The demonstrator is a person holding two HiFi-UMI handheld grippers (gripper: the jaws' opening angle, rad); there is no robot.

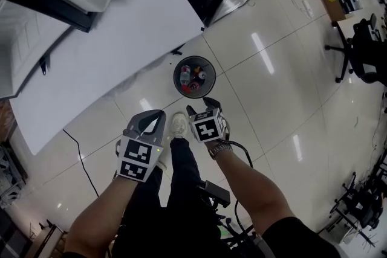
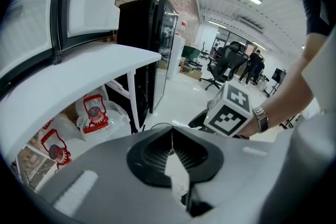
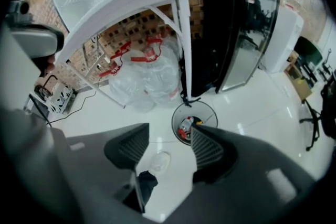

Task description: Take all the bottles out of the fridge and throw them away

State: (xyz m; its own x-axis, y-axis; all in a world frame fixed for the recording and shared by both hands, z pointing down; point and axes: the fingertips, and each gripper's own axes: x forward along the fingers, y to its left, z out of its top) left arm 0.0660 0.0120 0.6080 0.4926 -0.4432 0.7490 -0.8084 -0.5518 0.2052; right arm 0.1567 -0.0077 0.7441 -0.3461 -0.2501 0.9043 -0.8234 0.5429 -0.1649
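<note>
A round black bin stands on the glossy floor with several bottles lying in it. In the right gripper view the bin and its bottles show just beyond the jaws. My right gripper hangs above the near side of the bin. It is open with nothing between its pads. My left gripper is beside it on the left, a little nearer to me. Its jaws meet at the tips and hold nothing. The black fridge stands behind the bin.
A white table runs along the left, with clear plastic bags stuffed under it. A cable trails over the floor. My shoe is just short of the bin. Office chairs stand far right.
</note>
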